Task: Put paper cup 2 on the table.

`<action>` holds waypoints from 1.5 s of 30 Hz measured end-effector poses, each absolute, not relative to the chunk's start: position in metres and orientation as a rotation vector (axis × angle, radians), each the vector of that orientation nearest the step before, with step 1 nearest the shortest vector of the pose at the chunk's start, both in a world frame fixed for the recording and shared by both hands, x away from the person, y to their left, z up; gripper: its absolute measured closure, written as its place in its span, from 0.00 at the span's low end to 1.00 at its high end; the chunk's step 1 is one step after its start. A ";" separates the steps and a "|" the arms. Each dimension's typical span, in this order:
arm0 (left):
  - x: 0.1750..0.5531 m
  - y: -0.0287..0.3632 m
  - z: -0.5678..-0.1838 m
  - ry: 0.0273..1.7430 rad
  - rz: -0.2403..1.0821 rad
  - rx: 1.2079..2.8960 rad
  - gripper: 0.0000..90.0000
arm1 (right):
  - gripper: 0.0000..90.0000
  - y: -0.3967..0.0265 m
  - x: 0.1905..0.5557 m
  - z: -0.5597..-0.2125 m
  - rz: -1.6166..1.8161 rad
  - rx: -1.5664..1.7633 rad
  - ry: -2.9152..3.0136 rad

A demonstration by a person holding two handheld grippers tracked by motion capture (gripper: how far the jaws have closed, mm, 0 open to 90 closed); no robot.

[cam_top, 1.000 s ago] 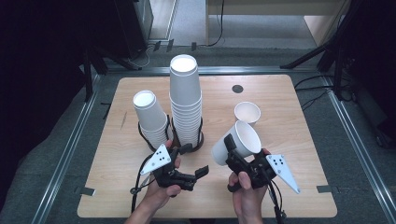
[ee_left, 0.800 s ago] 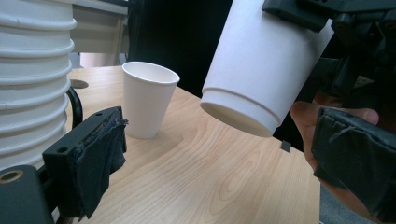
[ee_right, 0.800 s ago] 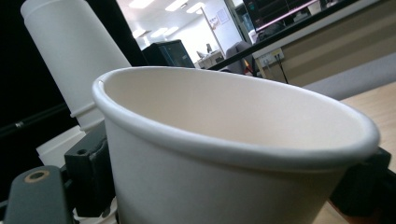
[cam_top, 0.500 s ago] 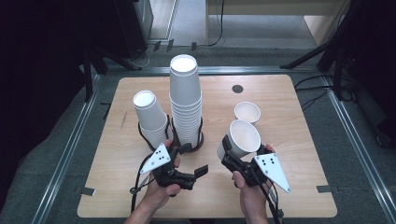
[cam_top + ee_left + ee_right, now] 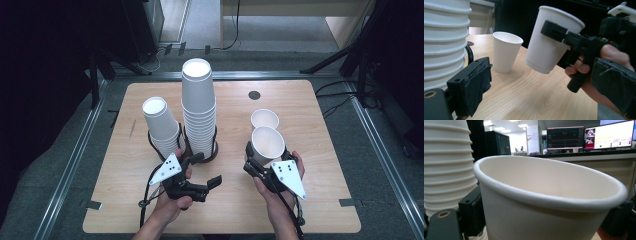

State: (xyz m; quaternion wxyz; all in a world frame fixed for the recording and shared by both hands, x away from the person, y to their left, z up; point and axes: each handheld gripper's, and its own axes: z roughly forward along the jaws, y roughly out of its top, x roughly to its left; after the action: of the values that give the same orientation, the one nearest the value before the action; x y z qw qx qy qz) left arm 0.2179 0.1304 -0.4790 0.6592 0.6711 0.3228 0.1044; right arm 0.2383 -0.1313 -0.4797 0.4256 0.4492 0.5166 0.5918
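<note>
Desk [image 5: 125,200]: wood top, carries everything. Landmark = tall stack of cups [image 5: 199,112], standing mid-desk in a black ring holder.

Short stack [image 5: 161,127]: just left of the tall stack, leaning a bit, also in a ring.

Held cup [image 5: 267,146]: right of the tall stack, toward the person. In the left gripper view it hangs clear above the desk, tilted, mouth up. Right gripper [image 5: 260,167] has it: jaws part closed, clamped on the cup's wall, one on the outside in that view.

Loose cup [image 5: 264,119]: upright on the desk, right of the tall stack, just behind the held cup, apart from it.

Left gripper [image 5: 207,172]: just in front of the tall stack's base, jaws wide apart w/ nothing between them; the stack's ribbed rims sit beside one jaw in its own view.

Step in hand, I'd judge: one cup pulled off and being set down beside the loose cup. Next move prob. calls for levelling the cup so its base is flat, lowering it to the desk, then letting the jaws part.

In the way: loose cup is near, so a careless lowering could knock it over. Small dark round spot [image 5: 254,95] on the desk far right-rear of the tall stack, no bother. Monitors [image 5: 589,137] on a bench beyond, irrelevant.
</note>
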 end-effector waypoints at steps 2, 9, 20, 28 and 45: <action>0.218 0.130 -0.479 0.733 0.235 1.519 0.04 | 0.15 -0.133 0.242 -0.484 1.467 1.119 1.299; 0.218 0.131 -0.480 0.737 0.237 1.519 0.04 | 0.14 -0.134 0.262 -0.506 1.367 1.067 1.296; 0.220 0.133 -0.482 0.745 0.241 1.521 0.04 | 0.14 -0.141 0.275 -0.526 1.332 1.064 1.352; 0.221 0.132 -0.483 0.751 0.236 1.525 0.04 | 0.13 -0.143 0.274 -0.533 1.314 1.084 1.421; 0.221 0.137 -0.484 0.764 0.250 1.523 0.04 | 0.12 -0.162 0.273 -0.544 1.277 1.173 1.477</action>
State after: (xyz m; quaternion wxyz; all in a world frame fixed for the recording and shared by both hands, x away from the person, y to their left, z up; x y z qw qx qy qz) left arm 0.2214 0.1370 -0.4839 0.6517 0.6707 0.3366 0.1103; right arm 0.2727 -0.1625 -0.5440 0.4185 0.4677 0.5890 0.5091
